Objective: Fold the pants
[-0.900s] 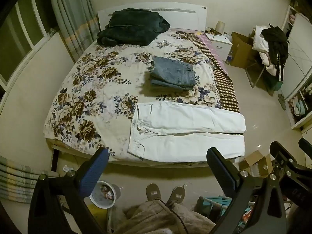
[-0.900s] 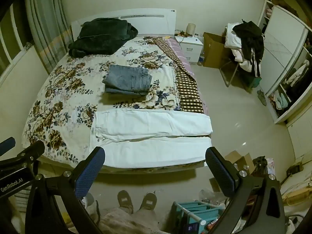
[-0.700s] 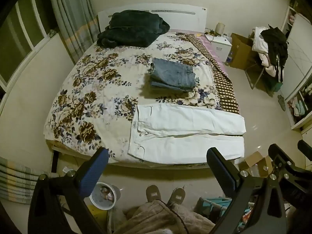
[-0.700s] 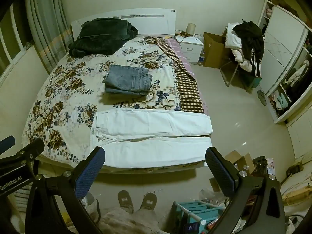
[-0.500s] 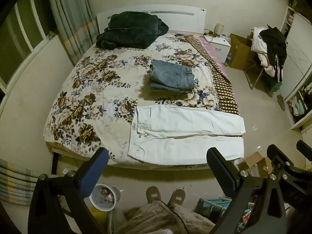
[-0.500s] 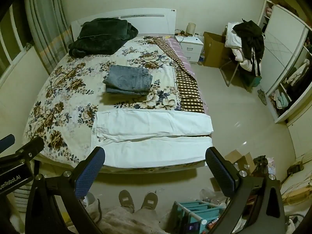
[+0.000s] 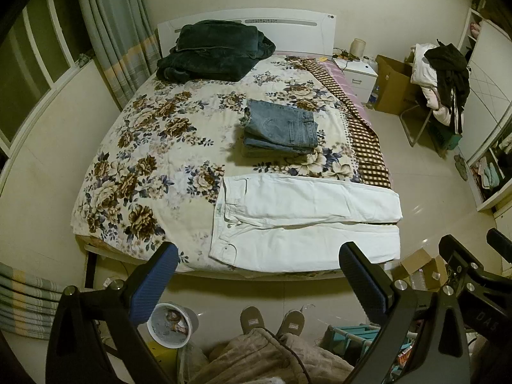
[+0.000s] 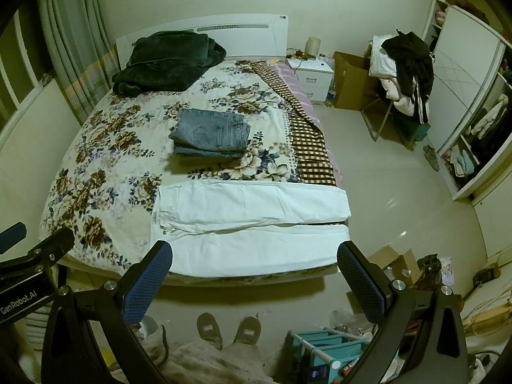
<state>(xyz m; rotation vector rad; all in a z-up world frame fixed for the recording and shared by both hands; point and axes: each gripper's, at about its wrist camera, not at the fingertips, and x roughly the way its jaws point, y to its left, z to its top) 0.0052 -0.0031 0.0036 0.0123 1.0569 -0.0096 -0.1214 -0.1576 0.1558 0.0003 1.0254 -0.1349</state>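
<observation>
"GenRobot.AI" is read on the left gripper (image 8: 19, 291) seen from the right wrist view. White pants (image 7: 304, 224) are laid flat across the foot of the floral bed (image 7: 144, 147), legs side by side, beyond and well apart from both grippers' spread, empty fingers (image 7: 153, 284). Folded jeans (image 7: 281, 128) are seen behind them.

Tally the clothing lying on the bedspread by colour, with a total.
White: 1, the white pants, spread flat by the bed's near edge.
Blue: 1, the folded blue jeans.
Dark green: 1, the dark green garment by the headboard.
Total: 3.
</observation>
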